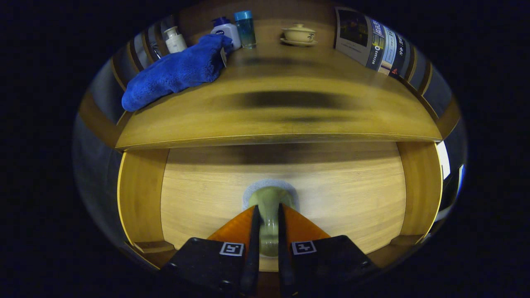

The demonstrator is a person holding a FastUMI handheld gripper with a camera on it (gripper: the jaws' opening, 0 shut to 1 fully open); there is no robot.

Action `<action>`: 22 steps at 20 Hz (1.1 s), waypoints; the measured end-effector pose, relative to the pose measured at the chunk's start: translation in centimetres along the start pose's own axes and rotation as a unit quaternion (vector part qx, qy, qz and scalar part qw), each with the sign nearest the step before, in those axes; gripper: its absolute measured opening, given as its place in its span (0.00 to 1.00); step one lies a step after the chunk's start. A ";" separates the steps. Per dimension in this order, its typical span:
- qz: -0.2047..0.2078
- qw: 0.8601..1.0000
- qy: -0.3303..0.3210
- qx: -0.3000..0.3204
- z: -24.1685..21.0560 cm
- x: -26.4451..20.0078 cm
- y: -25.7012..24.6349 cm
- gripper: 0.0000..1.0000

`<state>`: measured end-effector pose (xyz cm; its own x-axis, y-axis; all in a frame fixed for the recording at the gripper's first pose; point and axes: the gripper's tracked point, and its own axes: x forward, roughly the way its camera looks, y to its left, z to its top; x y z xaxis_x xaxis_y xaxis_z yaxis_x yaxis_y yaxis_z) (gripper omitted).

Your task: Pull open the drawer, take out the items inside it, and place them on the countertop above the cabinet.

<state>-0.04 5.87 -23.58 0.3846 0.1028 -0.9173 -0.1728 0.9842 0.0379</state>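
My gripper (268, 207) reaches down into the open wooden drawer (343, 198) and is shut on a pale green ceramic cup (270, 198). Both black pads press on the cup's sides, and its far end sticks out beyond the fingertips. Under that far end I see a round grey pad (253, 189) lying on the drawer floor; I cannot tell whether the cup touches it. The wooden countertop (281, 122) spans the scene just above the drawer's back.
On the countertop a blue towel (178, 70) lies at the left. Behind it stand a white pump bottle (175, 40), a white and blue bottle (227, 30) and a blue-capped bottle (245, 28). A lidded tea bowl (299, 34) and a printed booklet (368, 41) sit further right. Drawer side walls (140, 194) flank the fingers.
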 end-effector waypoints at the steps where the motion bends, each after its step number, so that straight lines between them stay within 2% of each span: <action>1: 0.003 1.000 -0.009 0.003 0.4 -0.7 0.1 0.25; 2: 0.005 1.000 -0.016 0.003 0.7 -1.5 0.2 0.22; 14: 0.009 0.996 -0.075 -0.040 4.9 -11.4 1.2 0.22; 22: -0.004 0.994 -0.095 -0.047 11.2 -11.9 1.6 0.22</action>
<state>5.23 7.86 -8.16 0.5496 0.1294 -0.8253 -0.2491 0.9684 -0.0140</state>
